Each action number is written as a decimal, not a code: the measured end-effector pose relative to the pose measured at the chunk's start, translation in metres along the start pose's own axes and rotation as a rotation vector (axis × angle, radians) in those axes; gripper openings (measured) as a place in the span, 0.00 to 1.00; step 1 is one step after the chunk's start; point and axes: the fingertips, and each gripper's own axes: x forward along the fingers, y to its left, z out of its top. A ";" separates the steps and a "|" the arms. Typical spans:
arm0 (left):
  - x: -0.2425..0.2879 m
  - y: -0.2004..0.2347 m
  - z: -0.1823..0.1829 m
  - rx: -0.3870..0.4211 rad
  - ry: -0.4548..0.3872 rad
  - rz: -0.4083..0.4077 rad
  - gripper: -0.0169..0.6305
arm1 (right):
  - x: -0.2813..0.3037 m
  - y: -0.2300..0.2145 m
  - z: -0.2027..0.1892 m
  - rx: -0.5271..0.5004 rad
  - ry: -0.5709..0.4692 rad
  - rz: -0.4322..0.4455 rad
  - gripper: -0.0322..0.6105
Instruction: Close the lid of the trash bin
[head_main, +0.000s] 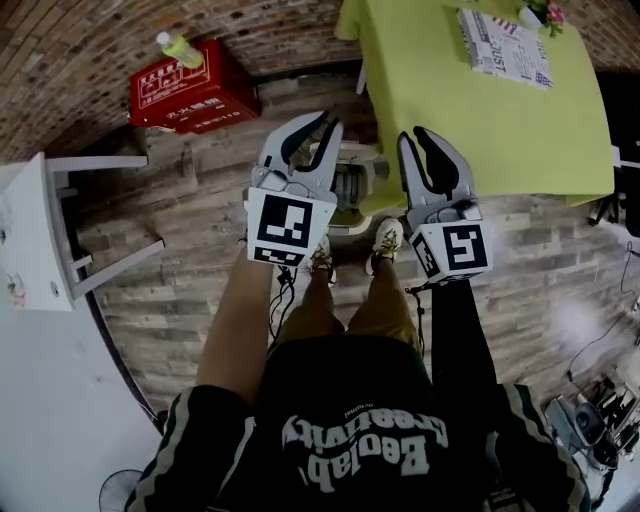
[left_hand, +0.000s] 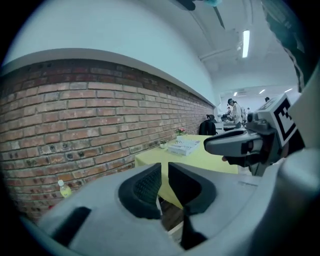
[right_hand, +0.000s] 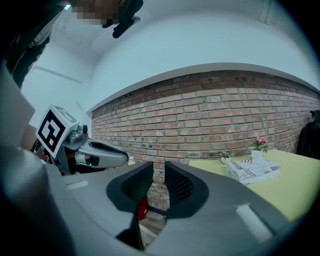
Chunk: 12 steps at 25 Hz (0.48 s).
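Observation:
The trash bin (head_main: 352, 186) is a small white and grey bin on the wooden floor, just past my shoes and at the edge of the yellow-green table. My two grippers hide most of it, so I cannot tell how its lid stands. My left gripper (head_main: 326, 122) hangs over the bin's left side, my right gripper (head_main: 414, 133) over its right side. In the left gripper view my left gripper (left_hand: 164, 167) shows a narrow gap with nothing in it. In the right gripper view my right gripper (right_hand: 159, 166) shows the same narrow, empty gap.
A red box (head_main: 190, 92) with a green bottle (head_main: 180, 48) on it stands against the brick wall at the far left. The table (head_main: 480, 120) carries a newspaper (head_main: 505, 45). A white shelf unit (head_main: 60, 230) stands at the left; cables and gear (head_main: 590, 420) lie at the lower right.

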 end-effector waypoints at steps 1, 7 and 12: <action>0.007 0.000 -0.009 -0.004 0.018 0.002 0.11 | 0.005 -0.004 -0.006 0.008 0.005 0.007 0.19; 0.047 0.001 -0.053 -0.053 0.090 -0.001 0.13 | 0.019 -0.024 -0.036 0.031 0.046 0.033 0.19; 0.077 0.000 -0.092 -0.085 0.160 -0.023 0.14 | 0.025 -0.037 -0.055 0.051 0.066 0.036 0.19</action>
